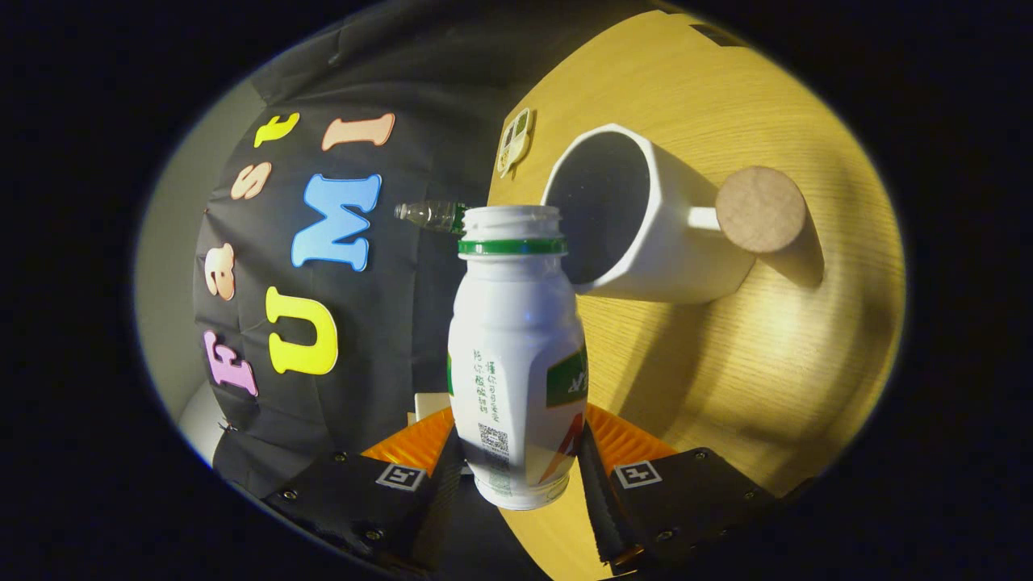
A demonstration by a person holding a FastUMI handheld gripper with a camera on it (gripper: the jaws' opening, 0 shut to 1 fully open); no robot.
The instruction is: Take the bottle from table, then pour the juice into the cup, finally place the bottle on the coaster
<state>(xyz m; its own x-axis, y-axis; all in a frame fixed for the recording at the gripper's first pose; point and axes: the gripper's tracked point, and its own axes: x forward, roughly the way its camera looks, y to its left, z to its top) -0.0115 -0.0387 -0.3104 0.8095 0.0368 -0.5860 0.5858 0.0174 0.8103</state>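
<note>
Tool [519, 464]: both fingers clamped on one white bottle [516, 355], uncapped.
Cup [646, 218]: one, white, just beyond bottle's mouth, on tabletop [767, 347].

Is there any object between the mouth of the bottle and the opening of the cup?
Nothing visible. The tool is shut on the bottle, whose open mouth sits right beside the white cup's opening, with no object between them.

White bottle [516, 355], green collar; white cup [646, 218].
</note>
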